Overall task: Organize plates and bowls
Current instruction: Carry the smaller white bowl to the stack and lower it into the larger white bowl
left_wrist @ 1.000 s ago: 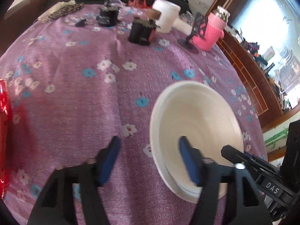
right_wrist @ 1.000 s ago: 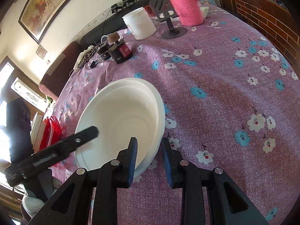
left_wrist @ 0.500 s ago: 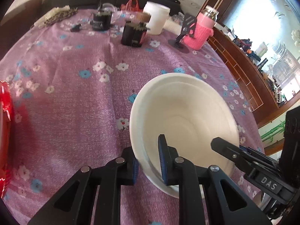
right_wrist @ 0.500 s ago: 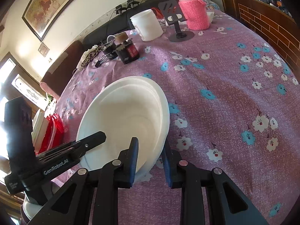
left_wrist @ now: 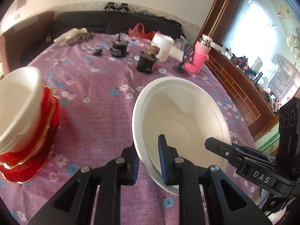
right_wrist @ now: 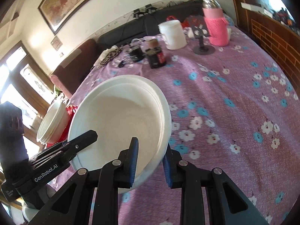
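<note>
Two grippers: left gripper point(left_wrist: 149, 159) and right gripper point(right_wrist: 150, 161) each pinch a near rim of the white bowl point(left_wrist: 180, 120), one on either side.
Bowl: tilted, raised above the tablecloth point(left_wrist: 97, 112).
Surface: purple cloth with blue and white flowers.
Left edge: white bowls point(left_wrist: 16, 105) stacked on red plates point(left_wrist: 37, 150).
Far end: white tub point(left_wrist: 163, 46), pink bottle point(left_wrist: 200, 56), black jars point(left_wrist: 146, 63).
Room: dark sofa point(left_wrist: 112, 24) by the wall, framed picture point(right_wrist: 71, 1), bright window point(left_wrist: 262, 22).
</note>
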### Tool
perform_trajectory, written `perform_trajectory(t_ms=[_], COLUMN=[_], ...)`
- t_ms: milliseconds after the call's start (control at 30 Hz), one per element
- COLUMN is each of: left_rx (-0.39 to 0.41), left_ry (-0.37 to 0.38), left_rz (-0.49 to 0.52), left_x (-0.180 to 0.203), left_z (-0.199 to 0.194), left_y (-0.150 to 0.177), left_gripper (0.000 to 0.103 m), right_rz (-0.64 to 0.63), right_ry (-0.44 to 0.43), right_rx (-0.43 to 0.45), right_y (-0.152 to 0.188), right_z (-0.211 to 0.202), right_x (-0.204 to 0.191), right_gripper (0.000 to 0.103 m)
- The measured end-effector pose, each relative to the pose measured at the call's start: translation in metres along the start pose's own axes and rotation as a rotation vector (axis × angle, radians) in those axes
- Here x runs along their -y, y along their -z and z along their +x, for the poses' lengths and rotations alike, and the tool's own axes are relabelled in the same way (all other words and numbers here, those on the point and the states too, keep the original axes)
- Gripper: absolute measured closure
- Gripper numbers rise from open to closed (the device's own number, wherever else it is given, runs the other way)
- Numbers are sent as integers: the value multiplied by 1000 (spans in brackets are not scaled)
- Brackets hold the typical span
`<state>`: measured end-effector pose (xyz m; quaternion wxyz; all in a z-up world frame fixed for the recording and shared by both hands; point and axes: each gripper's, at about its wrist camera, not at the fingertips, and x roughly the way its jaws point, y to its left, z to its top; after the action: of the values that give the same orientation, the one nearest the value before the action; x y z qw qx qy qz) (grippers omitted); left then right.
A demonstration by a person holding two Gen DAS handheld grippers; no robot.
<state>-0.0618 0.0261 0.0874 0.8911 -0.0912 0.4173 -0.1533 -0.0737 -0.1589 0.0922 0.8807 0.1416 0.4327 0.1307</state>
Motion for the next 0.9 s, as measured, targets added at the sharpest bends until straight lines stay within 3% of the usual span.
perform_trajectory(t_ms=[300,900], left_rx=[73,208], left_ry=[-19,-107], left_rz=[-38,-83], left_x=[-23,-63], left_z=[-38,-98], left_y=[9,19], left_gripper=[85,85], right_rz=[-84,-185], right_ry=[-1,-84], right_rx=[30,78], right_y=[8,4], right_z=[-8,-13], right_x=[-43,-114], right_gripper=[77,76])
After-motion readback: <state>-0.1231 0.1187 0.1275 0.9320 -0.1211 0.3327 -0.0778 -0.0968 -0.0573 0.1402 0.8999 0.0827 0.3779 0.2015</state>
